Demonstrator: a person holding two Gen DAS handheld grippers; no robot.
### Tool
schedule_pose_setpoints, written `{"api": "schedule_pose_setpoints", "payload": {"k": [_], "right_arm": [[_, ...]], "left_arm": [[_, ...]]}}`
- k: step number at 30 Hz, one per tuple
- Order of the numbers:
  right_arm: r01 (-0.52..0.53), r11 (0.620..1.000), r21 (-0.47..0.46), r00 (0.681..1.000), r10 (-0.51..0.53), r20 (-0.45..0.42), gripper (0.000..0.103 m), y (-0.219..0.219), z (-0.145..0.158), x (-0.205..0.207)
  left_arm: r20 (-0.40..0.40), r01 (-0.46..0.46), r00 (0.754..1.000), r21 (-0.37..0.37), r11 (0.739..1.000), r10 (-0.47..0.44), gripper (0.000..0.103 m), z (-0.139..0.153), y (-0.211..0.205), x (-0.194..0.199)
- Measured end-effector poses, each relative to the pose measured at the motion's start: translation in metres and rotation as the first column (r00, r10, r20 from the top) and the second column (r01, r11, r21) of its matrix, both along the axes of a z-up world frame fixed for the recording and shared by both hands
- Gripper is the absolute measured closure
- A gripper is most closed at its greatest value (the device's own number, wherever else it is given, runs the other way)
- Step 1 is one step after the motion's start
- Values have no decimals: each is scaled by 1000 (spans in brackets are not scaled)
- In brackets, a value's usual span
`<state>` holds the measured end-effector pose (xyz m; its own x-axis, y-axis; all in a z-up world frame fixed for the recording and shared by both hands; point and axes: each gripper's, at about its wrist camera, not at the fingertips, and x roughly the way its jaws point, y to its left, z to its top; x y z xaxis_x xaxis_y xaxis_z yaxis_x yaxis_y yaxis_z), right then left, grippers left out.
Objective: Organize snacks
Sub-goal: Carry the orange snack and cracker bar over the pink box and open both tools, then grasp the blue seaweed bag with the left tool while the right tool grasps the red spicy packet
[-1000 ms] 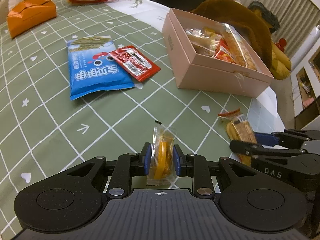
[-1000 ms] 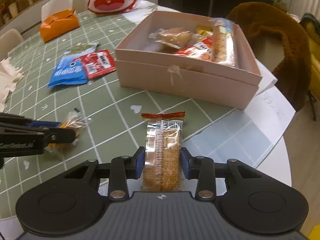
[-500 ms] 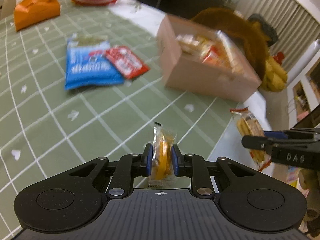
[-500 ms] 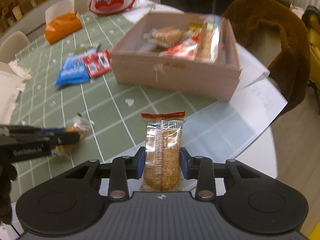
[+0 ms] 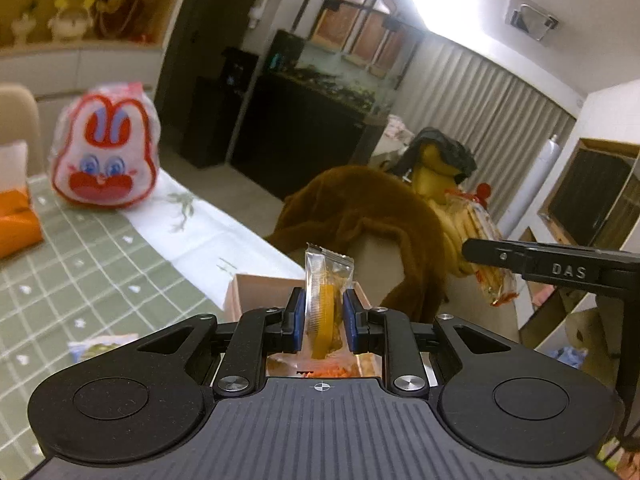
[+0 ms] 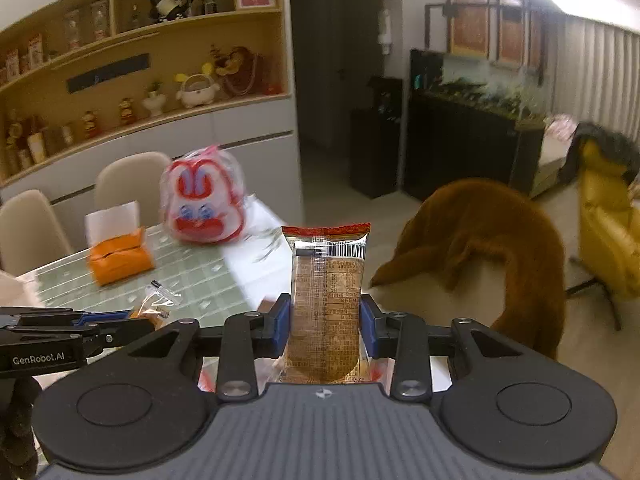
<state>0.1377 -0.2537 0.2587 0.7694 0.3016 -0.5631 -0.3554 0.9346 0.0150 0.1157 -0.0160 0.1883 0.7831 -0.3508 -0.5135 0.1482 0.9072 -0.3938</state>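
Observation:
My left gripper (image 5: 320, 322) is shut on a small clear packet with a yellow-orange snack (image 5: 325, 300), held upright in the air above the pink box (image 5: 256, 292), whose near corner shows just behind and below the fingers. My right gripper (image 6: 326, 326) is shut on a long cracker packet with a red top edge (image 6: 327, 292), also lifted and upright. The right gripper and its packet show at the right in the left wrist view (image 5: 492, 264). The left gripper and its packet show at the lower left in the right wrist view (image 6: 152, 312).
The green checked tablecloth (image 5: 80, 280) carries an orange tissue box (image 6: 120, 256), a rabbit-faced bag (image 5: 106, 160) and a blue snack bag (image 5: 100, 348), partly hidden. A chair draped in brown fur (image 6: 480, 240) stands beyond the table. A yellow armchair (image 6: 608, 232) stands at the right.
Both grippers have lifted and tilted up with their packets. The views now look across the room instead of down at the table, and the box sits under the fingers.

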Motion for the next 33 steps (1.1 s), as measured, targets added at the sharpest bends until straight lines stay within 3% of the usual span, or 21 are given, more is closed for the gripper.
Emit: {"api": "schedule_pose_setpoints", "payload": {"k": [5, 8, 12, 14, 16, 20, 23, 27, 29, 33], "right_arm": [[16, 1000, -13, 995, -18, -95, 68, 13, -25, 37], [17, 1000, -8, 985, -18, -174, 63, 23, -50, 61], [53, 998, -45, 975, -61, -215, 52, 31, -74, 75], [45, 997, -57, 976, -56, -212, 43, 31, -80, 70], [38, 997, -63, 974, -51, -223, 42, 30, -86, 66], [17, 999, -29, 962, -25, -272, 42, 29, -102, 50], [-4, 1000, -7, 949, 1, -315, 41, 32, -118, 33], [-42, 999, -6, 932, 37, -361, 41, 44, -143, 7], [-75, 997, -9, 921, 66, -383, 41, 52, -152, -4], [-136, 991, 8, 912, 128, -389, 41, 80, -149, -6]], "left_arm": [[-142, 18, 989, -206, 978, -48, 78, -50, -2, 55], [-203, 26, 978, -151, 988, -57, 78, -93, -19, 82], [-185, -16, 982, -234, 972, -28, 78, -108, 3, 75], [-181, -41, 983, -179, 983, 8, 78, -104, 24, 72], [-179, -114, 979, -96, 989, 96, 78, -102, 47, 65], [-247, -281, 933, -39, 959, 264, 78, -120, 90, 56], [-284, -260, 925, 3, 965, 251, 78, -137, 94, 52], [-290, -197, 936, 33, 980, 198, 78, -146, 89, 42], [-271, -269, 925, 30, 963, 267, 78, -141, 100, 26], [-306, -411, 866, 19, 912, 397, 78, -140, 126, 7]]}}
